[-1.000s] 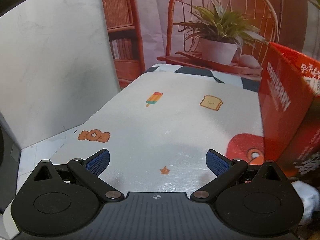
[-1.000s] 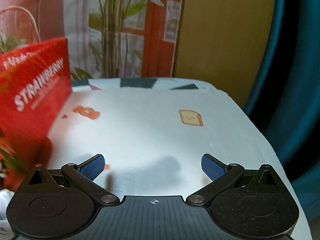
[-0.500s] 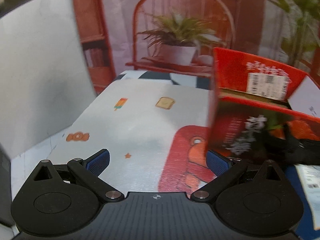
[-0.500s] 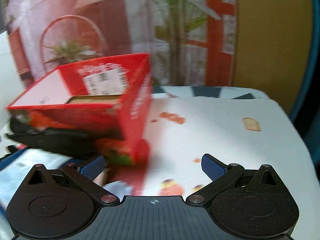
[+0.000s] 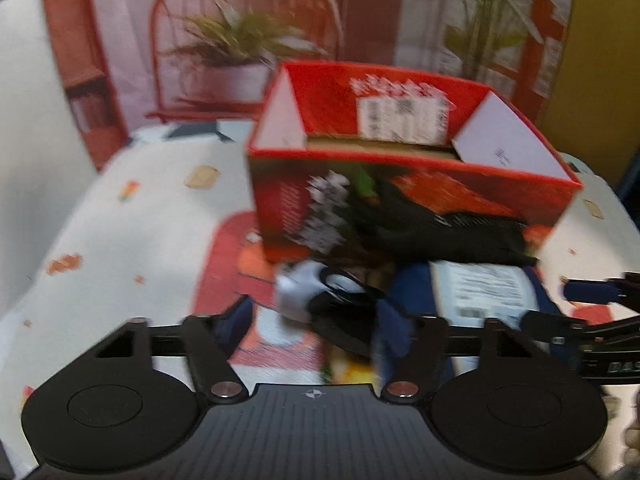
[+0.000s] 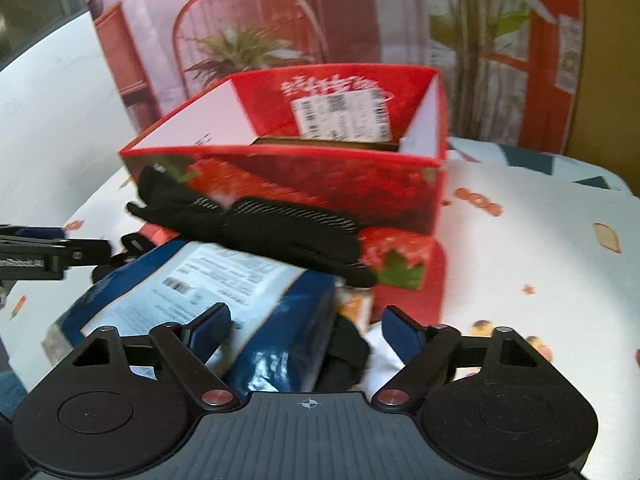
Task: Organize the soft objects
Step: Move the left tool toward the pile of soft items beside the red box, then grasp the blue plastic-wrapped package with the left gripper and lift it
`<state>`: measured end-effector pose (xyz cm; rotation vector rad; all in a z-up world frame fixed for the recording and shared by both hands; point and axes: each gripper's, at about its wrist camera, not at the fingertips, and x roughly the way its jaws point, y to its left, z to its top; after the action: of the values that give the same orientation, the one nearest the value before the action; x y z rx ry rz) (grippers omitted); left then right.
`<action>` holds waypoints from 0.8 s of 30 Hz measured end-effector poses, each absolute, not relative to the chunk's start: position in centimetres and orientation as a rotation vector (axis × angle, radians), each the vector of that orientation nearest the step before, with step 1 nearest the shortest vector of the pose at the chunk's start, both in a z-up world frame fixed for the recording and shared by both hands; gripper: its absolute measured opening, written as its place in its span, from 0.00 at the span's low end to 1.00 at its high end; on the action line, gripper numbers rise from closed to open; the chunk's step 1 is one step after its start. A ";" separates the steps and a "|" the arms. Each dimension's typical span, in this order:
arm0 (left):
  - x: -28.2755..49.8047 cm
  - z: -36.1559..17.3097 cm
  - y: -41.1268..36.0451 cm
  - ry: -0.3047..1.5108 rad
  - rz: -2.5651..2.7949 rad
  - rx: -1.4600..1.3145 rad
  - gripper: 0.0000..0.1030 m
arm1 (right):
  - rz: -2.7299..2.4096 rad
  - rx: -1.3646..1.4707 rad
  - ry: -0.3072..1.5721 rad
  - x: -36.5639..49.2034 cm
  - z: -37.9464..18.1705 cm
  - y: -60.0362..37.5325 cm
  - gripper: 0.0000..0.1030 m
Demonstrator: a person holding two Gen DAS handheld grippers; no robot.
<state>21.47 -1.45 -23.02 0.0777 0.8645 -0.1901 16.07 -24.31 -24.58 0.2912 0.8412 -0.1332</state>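
Both my left gripper (image 5: 316,320) and right gripper (image 6: 306,326) are spread, grasping nothing. Mid-frame, the black knitted glove (image 6: 276,232) leans on the open red cardboard box (image 6: 320,176); the left view blurs it.

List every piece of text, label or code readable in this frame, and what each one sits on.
No text reads clearly; both views are motion-blurred.
White characters on the red box inner back wall: blurred, unreadable.
White sticker below them: QR code and barcodes visible, print illegible.
White label on the blue package: barcode and fine print, too small.
Light lettering on the box front in the left view: smeared.
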 end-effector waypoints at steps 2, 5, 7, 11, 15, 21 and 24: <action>21.6 -23.5 -1.3 0.895 -0.243 0.053 0.51 | -0.117 0.302 0.848 16.0 -24.8 -24.0 0.74; 21.7 -23.9 -1.3 0.913 -0.284 0.032 0.51 | -0.090 0.322 0.860 15.8 -24.9 -23.9 0.71; 21.9 -23.9 -1.1 0.922 -0.304 0.028 0.51 | -0.073 0.334 0.866 15.6 -24.9 -24.0 0.68; 22.0 -23.8 -0.4 0.947 -0.344 -0.013 0.51 | -0.043 0.324 0.881 15.4 -24.6 -23.5 0.63; 21.5 -23.3 0.1 0.946 -0.391 -0.028 0.51 | -0.033 0.330 0.903 15.4 -24.9 -23.3 0.63; 21.2 -22.1 1.3 0.919 -0.422 -0.103 0.51 | -0.030 0.337 0.917 15.7 -25.4 -23.5 0.64; 21.3 -21.4 1.4 0.895 -0.428 -0.109 0.51 | -0.035 0.320 0.924 15.6 -25.1 -23.2 0.64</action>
<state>21.35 1.45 -21.38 -0.1091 0.8950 -0.4278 15.57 -23.23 -25.10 0.3196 0.9238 -0.0351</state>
